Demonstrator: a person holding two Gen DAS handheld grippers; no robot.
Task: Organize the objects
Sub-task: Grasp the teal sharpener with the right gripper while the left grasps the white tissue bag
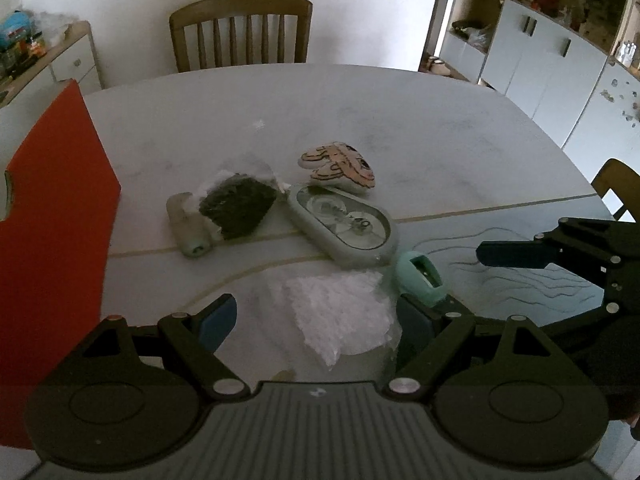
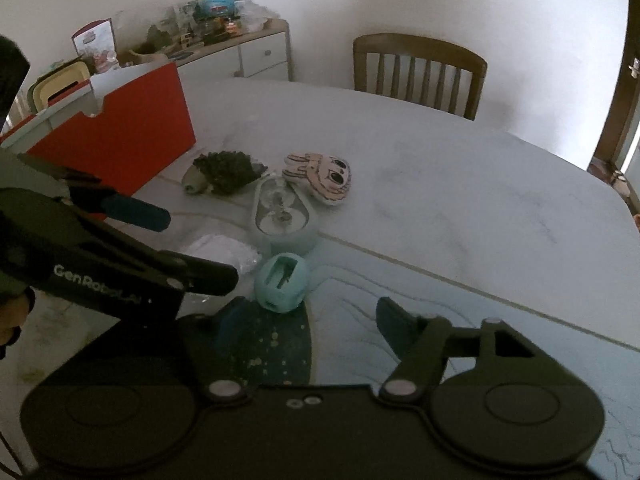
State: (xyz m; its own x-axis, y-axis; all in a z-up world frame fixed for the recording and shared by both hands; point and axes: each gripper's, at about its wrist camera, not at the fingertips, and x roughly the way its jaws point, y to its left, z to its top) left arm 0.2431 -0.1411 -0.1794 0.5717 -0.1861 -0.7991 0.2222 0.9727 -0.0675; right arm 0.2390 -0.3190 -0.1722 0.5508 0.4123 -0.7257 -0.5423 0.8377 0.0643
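Observation:
On the pale table lie a clear bag of white stuff (image 1: 340, 316), a mint silicone case (image 1: 420, 276), an oval grey-green box with a clear lid (image 1: 344, 224), a cartoon plush (image 1: 340, 166), a dark green bundle in plastic (image 1: 236, 208) and a pale green roll (image 1: 186, 226). My left gripper (image 1: 320, 320) is open, its fingers on either side of the white bag, low over the table. My right gripper (image 2: 308, 328) is open and empty, just in front of the mint case (image 2: 282, 282). The left gripper also shows in the right wrist view (image 2: 180, 248).
A red open-topped box (image 1: 56, 240) stands at the table's left side (image 2: 120, 140). A wooden chair (image 1: 240, 32) is at the far edge, another (image 1: 618, 188) at the right. A cluttered sideboard (image 2: 224, 40) stands by the wall.

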